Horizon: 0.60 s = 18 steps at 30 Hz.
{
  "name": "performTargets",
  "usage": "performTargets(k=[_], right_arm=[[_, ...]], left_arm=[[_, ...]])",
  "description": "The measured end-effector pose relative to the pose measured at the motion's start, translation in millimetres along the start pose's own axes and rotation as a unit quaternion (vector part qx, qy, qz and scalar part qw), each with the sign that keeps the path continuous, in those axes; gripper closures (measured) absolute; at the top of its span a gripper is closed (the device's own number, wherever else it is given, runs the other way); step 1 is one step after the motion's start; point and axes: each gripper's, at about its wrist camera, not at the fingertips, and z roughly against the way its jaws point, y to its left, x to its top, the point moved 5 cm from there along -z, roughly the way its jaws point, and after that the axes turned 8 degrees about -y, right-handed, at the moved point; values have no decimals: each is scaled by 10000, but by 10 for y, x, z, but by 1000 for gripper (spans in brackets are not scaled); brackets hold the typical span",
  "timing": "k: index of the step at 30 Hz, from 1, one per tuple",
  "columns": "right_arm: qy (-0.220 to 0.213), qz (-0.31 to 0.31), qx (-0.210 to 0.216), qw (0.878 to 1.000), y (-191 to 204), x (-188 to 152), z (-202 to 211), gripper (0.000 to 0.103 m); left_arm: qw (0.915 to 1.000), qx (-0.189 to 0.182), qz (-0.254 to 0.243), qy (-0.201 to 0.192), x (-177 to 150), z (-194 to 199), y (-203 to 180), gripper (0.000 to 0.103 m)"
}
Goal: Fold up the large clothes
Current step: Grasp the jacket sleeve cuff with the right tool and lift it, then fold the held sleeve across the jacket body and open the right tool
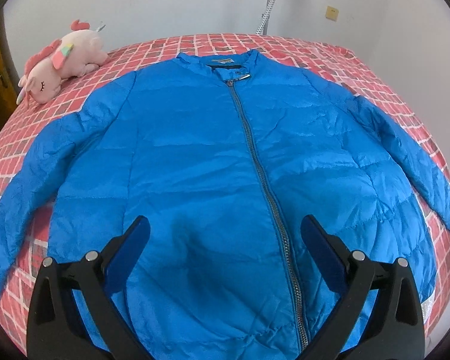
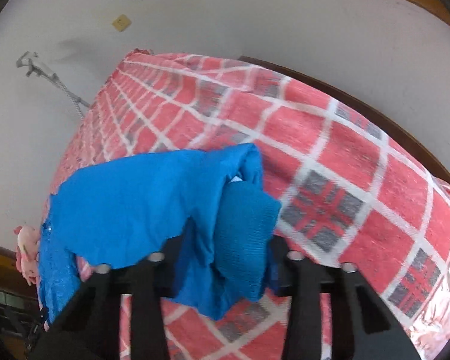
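A blue zip-up jacket (image 1: pixel 195 156) lies front up and spread flat on the bed, collar at the far side, both sleeves out to the sides. My left gripper (image 1: pixel 225 231) is open and empty, hovering over the jacket's lower front, just left of the zipper (image 1: pixel 255 156). In the right wrist view my right gripper (image 2: pixel 225 264) is shut on the knit cuff (image 2: pixel 243 234) of the jacket's sleeve (image 2: pixel 129 204). The sleeve is lifted off the bed and drapes over the fingers, hiding the fingertips.
The bed is covered with a red, white and grey checked blanket (image 1: pixel 330 51) (image 2: pixel 360 156). A pink plush toy (image 1: pixel 63 60) lies at its far left corner, also small in the right wrist view (image 2: pixel 25 249). A white wall stands behind. A dark wooden bed frame (image 2: pixel 360 102) borders the blanket.
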Motion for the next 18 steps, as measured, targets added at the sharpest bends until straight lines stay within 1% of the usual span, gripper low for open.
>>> performTargets(k=[1, 3, 5, 8, 9, 13, 15, 18], right_arm=[[-48, -7, 32, 10000, 41, 18, 29, 73], [-197, 13, 243, 9995, 182, 68, 129, 75], [-307, 97, 627, 9975, 447, 125, 238, 75], [-452, 364, 1006, 9932, 873, 175, 333, 75], [-463, 472, 1169, 9909, 1075, 181, 352, 75], [-387, 956, 1461, 9839, 1795, 125, 263, 75], [-263, 1193, 1663, 9785, 2208, 36, 164, 76], [-121, 1554, 1789, 9714, 2718, -114, 1, 76]], left_arm=[[10000, -4, 11, 3, 11, -6, 16, 4], [10000, -37, 56, 10, 25, -3, 37, 4], [10000, -58, 74, 3, 36, 2, 50, 4], [9999, -48, 96, -36, 51, 26, 78, 4], [9999, -58, 111, -43, 53, 33, 83, 4], [9998, -99, 166, -65, 83, 54, 118, 4], [9998, -69, 165, -80, 94, 60, 149, 4], [9997, -81, 224, -89, 108, 62, 205, 4]])
